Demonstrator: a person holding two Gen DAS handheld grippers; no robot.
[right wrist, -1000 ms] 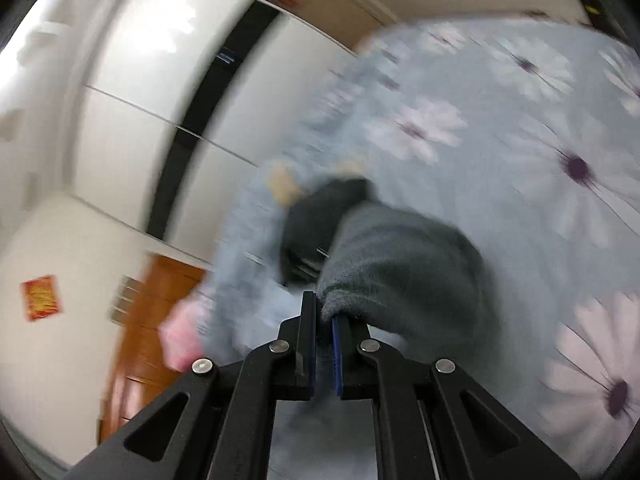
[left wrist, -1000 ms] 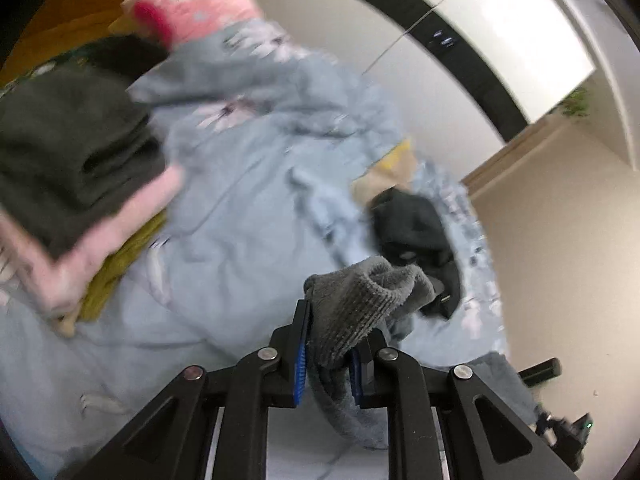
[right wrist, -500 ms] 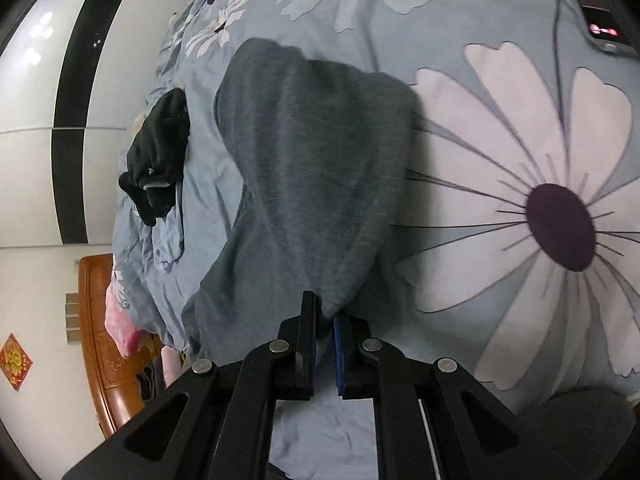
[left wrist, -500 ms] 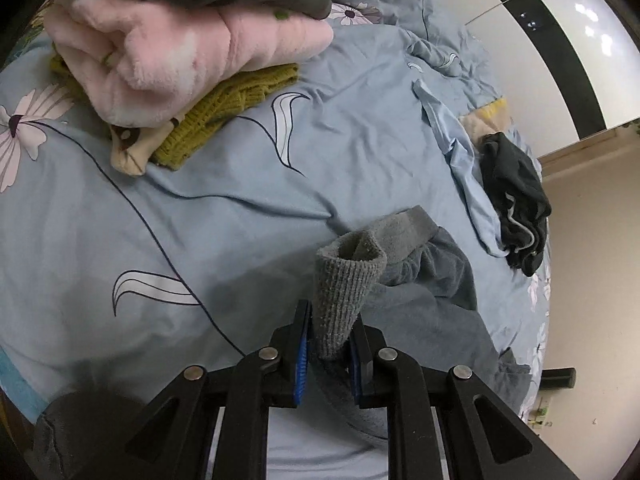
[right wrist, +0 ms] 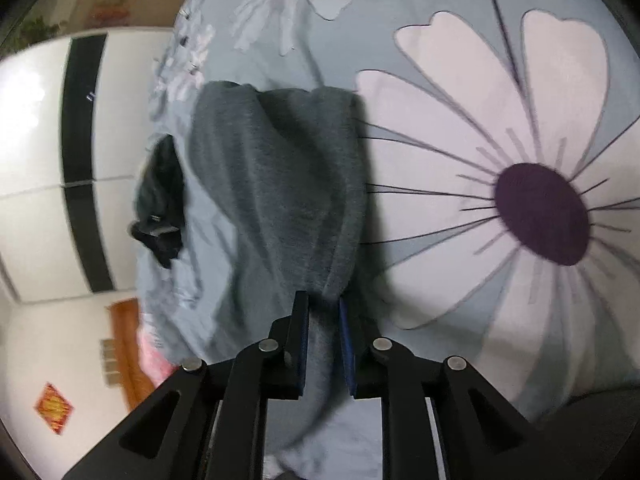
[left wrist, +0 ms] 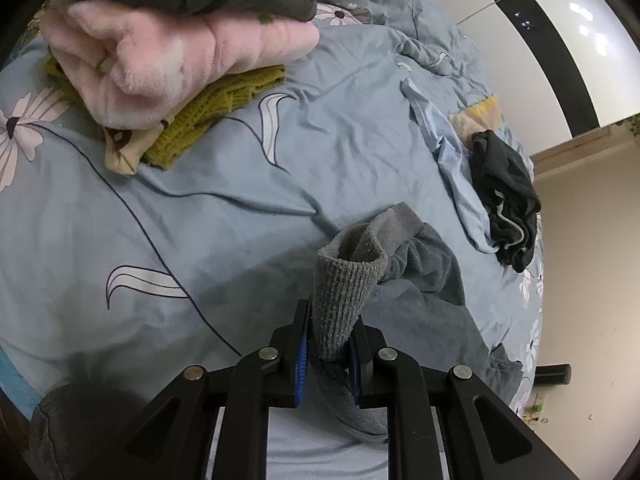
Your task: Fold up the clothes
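We hold the grey garment (left wrist: 416, 280) low over the bed (left wrist: 200, 208), left gripper (left wrist: 329, 354) clamped on its ribbed cuff (left wrist: 344, 280) and right gripper (right wrist: 323, 344) pinching a bunched edge, to spread it flat for folding.

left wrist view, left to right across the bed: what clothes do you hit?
Folded stack with the pink fleece on the left → grey garment pinched in the left gripper near centre → crumpled black garment toward the right edge of the blue floral bedsheet.
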